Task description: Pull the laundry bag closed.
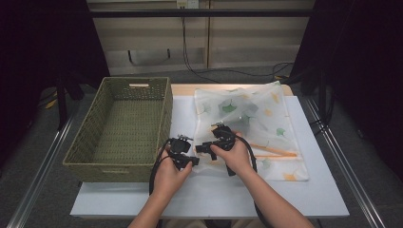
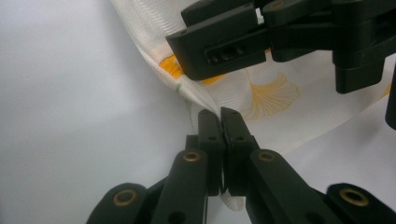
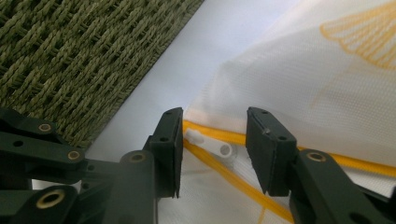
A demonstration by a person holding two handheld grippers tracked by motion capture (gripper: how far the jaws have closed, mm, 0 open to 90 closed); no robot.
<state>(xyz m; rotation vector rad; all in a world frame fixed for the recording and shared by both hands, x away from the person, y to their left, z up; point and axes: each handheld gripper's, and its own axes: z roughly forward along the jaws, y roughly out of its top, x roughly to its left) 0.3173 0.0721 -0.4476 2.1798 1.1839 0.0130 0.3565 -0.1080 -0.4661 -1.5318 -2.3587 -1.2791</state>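
High view: white surface (image 1: pixel 304 190), woven basket (image 1: pixel 119 128) on its left half with nothing in it, mesh bag (image 1: pixel 247 128) with a leaf print lying flat just right of it, orange zipper line running across the bag's near part. Both hands meet at the bag's near-left corner, left tool (image 1: pixel 182 151) and right tool (image 1: pixel 214 145) just beside each other, close to the basket's right wall. Left gripper view: left tool (image 2: pixel 220 122) with jaws pressed together on the bag's edge (image 2: pixel 261 93), cloth pinched between the pads and pulled into a small ridge; the other tool hangs just above, over the orange print. Right gripper view: right tool (image 3: pixel 214 140) with jaws standing wide, nothing between them yet, straddling the orange zipper (image 3: pixel 233 177) where a small white pull (image 3: pixel 194 136) sits near the left pad; basket weave (image 3: pixel 79 60) close on the left. Judgement: the step in hand looks like opening the bag, one tool anchoring the corner, the other lining up on the pull. Next move would call for closing narrowly on that small tab, squarely, then drawing along the zipper line while the anchor holds the cloth taut. The tab is small and lies flat, so the jaws could slip off it or grab mesh instead.
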